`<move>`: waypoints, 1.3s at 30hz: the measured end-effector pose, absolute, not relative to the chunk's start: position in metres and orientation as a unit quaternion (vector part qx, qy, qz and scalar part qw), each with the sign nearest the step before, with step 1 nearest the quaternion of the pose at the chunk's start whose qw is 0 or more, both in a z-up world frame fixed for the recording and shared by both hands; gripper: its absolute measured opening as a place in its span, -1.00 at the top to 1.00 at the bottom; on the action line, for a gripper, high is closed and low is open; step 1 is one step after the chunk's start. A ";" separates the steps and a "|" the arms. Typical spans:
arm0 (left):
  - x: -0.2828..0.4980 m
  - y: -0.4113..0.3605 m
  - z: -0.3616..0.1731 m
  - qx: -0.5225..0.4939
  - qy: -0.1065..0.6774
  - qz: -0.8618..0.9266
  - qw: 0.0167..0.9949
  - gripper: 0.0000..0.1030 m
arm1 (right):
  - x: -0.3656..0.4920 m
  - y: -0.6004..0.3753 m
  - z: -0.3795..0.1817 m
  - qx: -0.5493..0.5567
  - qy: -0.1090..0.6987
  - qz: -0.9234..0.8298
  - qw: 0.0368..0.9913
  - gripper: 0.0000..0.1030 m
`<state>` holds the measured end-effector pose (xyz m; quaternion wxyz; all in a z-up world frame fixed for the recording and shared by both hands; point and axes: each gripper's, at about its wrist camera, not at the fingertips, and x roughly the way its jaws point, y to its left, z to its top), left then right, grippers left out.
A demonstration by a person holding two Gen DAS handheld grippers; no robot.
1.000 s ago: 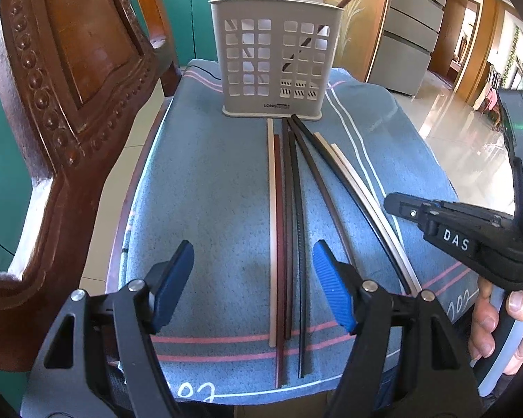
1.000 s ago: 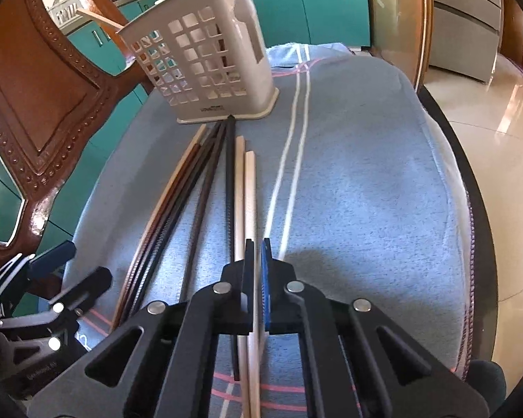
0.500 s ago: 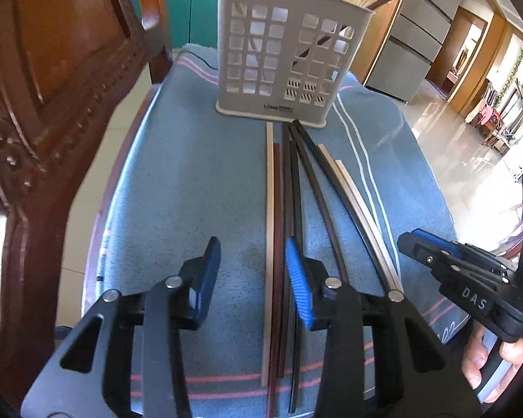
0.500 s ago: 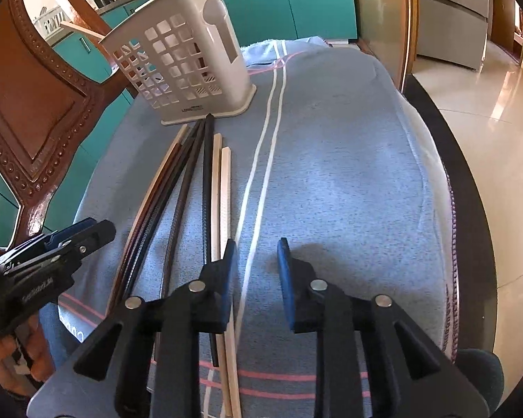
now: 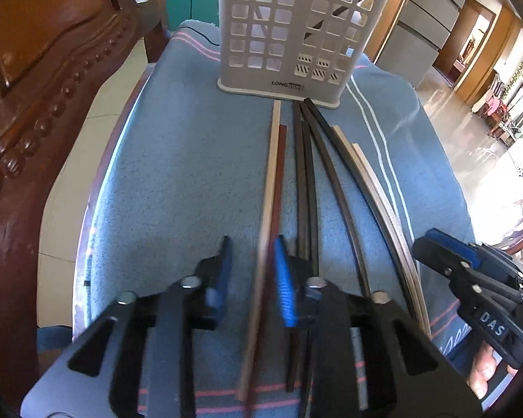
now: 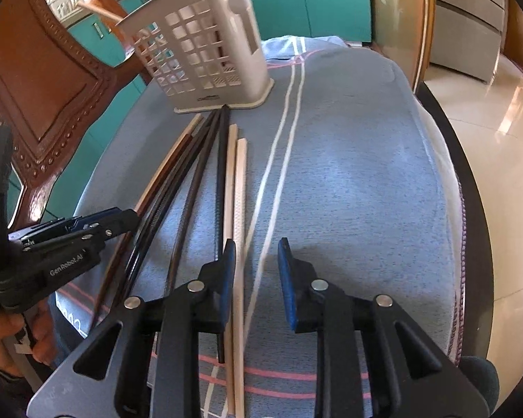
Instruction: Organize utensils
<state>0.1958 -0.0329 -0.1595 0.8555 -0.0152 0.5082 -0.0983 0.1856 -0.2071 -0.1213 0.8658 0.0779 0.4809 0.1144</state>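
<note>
The left gripper point(image 5: 251, 271) is closing around the near ends of the pale chopstick point(image 5: 269, 181) and the reddish one point(image 5: 279, 181) beside it, pads not yet pressing. The right gripper point(image 6: 254, 278) hangs partly open over bare blue cloth point(image 6: 348, 191), holding nothing. The remaining chopsticks lie in a row in front of the white basket point(image 5: 289, 31)

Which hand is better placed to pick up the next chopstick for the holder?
Left. The left tool is closing around the pale chopstick, which lies between its jaws. The right tool stands open over bare blue cloth.
</note>
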 end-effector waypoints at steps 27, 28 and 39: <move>0.187 -0.033 -0.153 -0.007 0.506 -0.115 0.855 0.79 | 0.189 -0.196 -0.120 0.030 0.489 0.105 0.866 0.52; 0.189 -0.033 -0.157 -0.005 0.510 -0.112 0.853 0.79 | 0.188 -0.195 -0.120 0.028 0.483 0.102 0.869 0.52; 0.188 -0.010 -0.156 -0.037 0.510 -0.100 0.854 0.77 | 0.195 -0.199 -0.124 0.009 0.478 0.060 0.876 0.52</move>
